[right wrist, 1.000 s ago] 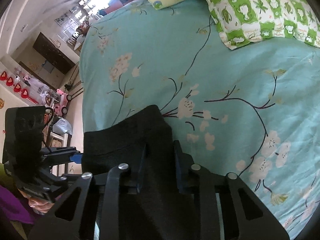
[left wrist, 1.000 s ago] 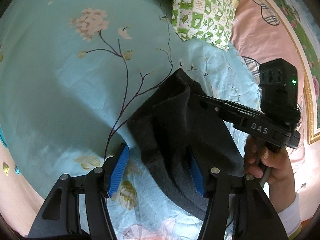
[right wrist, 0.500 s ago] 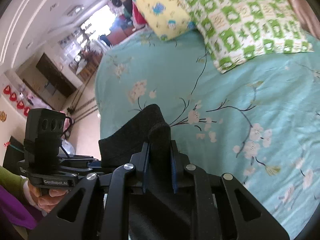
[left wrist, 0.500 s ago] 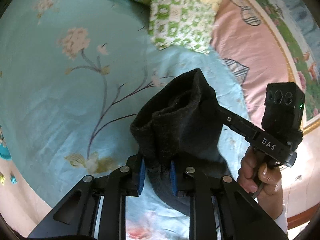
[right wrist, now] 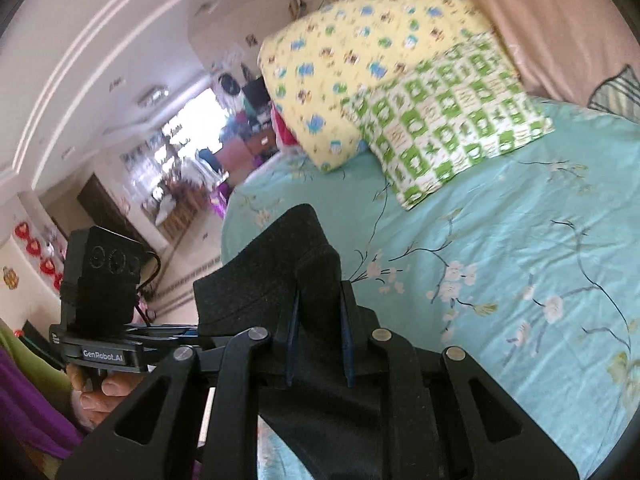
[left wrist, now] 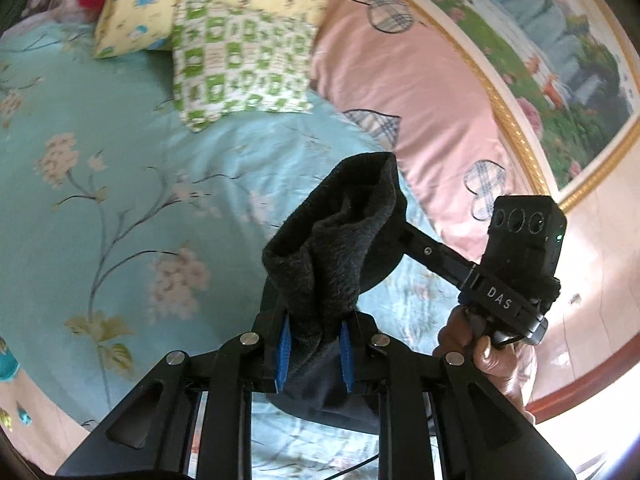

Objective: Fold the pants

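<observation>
Down at the bottom centre of the left wrist view, the left gripper point(left wrist: 313, 354) is clamped nearly closed on a bunched wad of the dark charcoal fleece pants point(left wrist: 334, 248). The fabric rises in a lump to mid-frame, lifted off the turquoise floral bedsheet point(left wrist: 112, 184). Honestly the grab looks messy: thick bunched layers between the blue pads point(left wrist: 284, 350), so I'd guess it could pinch more layers than wanted and give a lopsided fold, or slide out if tugged hard. The right gripper's black body point(left wrist: 516, 264) reaches in from the right edge with the person's hand point(left wrist: 476, 352) around its handle, tip hidden behind the cloth. A green checked pillow point(left wrist: 236, 60) sits in the upper middle.

Over in the right wrist view, the right gripper point(right wrist: 318, 344) at bottom centre is also squeezed almost closed on a fold of the same pants point(right wrist: 260, 280), which fill the lower middle of the frame. The left gripper's black body point(right wrist: 100, 292) sits at the left edge, held level and close by. With both tools so near each other the cloth between them is slack, so it may sag and crease when laid down. The pillow point(right wrist: 448, 128) is upper right.
</observation>
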